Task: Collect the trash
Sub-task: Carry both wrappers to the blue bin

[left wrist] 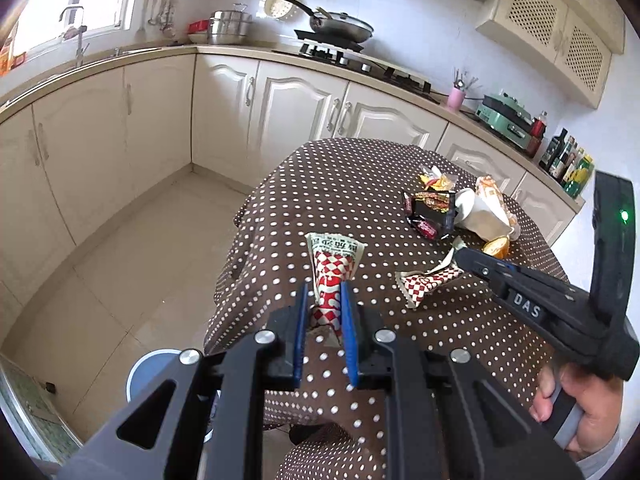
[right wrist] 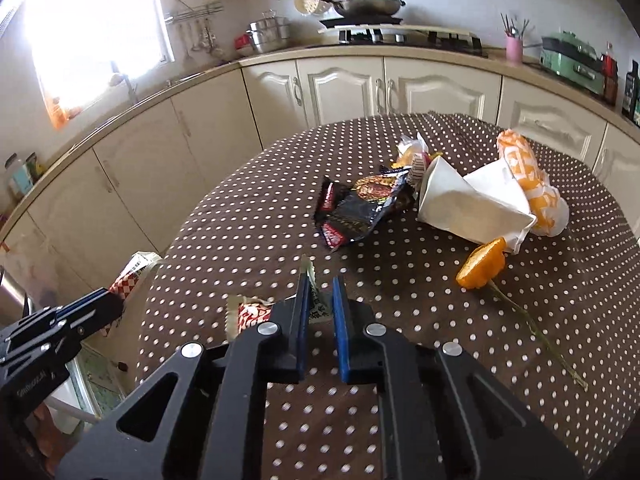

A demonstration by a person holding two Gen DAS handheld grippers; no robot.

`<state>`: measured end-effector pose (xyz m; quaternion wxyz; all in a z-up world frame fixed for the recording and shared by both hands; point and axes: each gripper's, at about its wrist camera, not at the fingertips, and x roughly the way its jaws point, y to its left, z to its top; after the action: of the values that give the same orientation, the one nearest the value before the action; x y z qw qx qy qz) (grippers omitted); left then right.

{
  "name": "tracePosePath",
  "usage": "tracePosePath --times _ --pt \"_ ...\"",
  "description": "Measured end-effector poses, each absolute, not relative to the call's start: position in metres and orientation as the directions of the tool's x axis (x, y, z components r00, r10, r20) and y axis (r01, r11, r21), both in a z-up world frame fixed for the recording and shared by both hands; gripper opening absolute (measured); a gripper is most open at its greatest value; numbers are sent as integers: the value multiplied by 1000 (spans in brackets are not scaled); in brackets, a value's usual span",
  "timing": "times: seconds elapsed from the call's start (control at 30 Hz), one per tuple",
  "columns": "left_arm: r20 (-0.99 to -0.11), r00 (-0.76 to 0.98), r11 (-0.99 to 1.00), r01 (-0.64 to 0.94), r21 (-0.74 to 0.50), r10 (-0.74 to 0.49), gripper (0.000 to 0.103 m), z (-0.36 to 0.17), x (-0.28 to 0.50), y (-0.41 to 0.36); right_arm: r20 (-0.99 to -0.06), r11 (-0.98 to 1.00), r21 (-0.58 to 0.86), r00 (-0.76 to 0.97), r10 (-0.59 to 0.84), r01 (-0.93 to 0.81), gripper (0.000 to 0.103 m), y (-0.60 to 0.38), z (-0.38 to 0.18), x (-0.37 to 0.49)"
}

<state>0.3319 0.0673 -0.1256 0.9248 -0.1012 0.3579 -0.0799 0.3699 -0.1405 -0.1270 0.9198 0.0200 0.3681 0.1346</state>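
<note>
The left claw (left wrist: pixel 326 300) is clenched on a red-and-white checked wrapper (left wrist: pixel 334 268), its blue fingers (left wrist: pixel 347 320) pinching the crumpled lower half while the printed white top stands up above them, held over the near left edge of the surface (left wrist: pixel 340 184), which wears a brown cloth with white dots. From the right wrist view the same wrapper (right wrist: pixel 134 274) shows just off the surface's left edge, poking out of the left claw (right wrist: pixel 108 300). The right claw (right wrist: pixel 320 292) sits low over the near part of the surface with its fingers (right wrist: pixel 340 320) close together but parted by a narrow gap; a second checked wrapper (right wrist: pixel 250 314) lies under it, one pale end rising beside the left finger, and I cannot tell whether that end is actually pinched. In the left wrist view the right claw (left wrist: pixel 460 254) meets the far tip of that second wrapper (left wrist: pixel 430 282), with a hand (left wrist: pixel 576 408) gripping the handle behind it. Toward the far right corner lies the rest of the litter: a black snack packet (right wrist: pixel 360 210) with red patches, a white paper cup (right wrist: pixel 444 200) on its side touching a white paper bag (right wrist: pixel 500 200), an orange-and-white plastic bag (right wrist: pixel 532 184) behind them, a yellow wrapper (right wrist: pixel 412 152) at the back, and an orange flower (right wrist: pixel 482 264) whose thin stem trails toward the near right edge. A pale blue bin (left wrist: pixel 160 372) stands on the floor below the left claw.
</note>
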Motion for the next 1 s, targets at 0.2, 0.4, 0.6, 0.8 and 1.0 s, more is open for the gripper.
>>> tracePosePath --times 0.2,0.4,0.6,0.8,1.0 --pt "-631 750 966 42 -254 -198 15 -120 314 89 -643 947 158 699 314 -281 7 -125 -114 360" --pt "-624 765 963 -15 -269 -162 15 -119 298 120 -611 921 147 699 372 -361 7 -84 -100 349" --pt "-635 766 958 -99 -270 -100 15 -128 282 161 -615 874 159 646 451 -459 7 -28 -104 347" --pt "-676 736 941 -203 -272 -37 15 -155 273 211 -665 821 150 559 496 -550 7 38 -135 349" --pt "-732 681 917 -295 -269 4 15 -199 272 250 -725 785 152 472 502 -601 7 98 -184 358"
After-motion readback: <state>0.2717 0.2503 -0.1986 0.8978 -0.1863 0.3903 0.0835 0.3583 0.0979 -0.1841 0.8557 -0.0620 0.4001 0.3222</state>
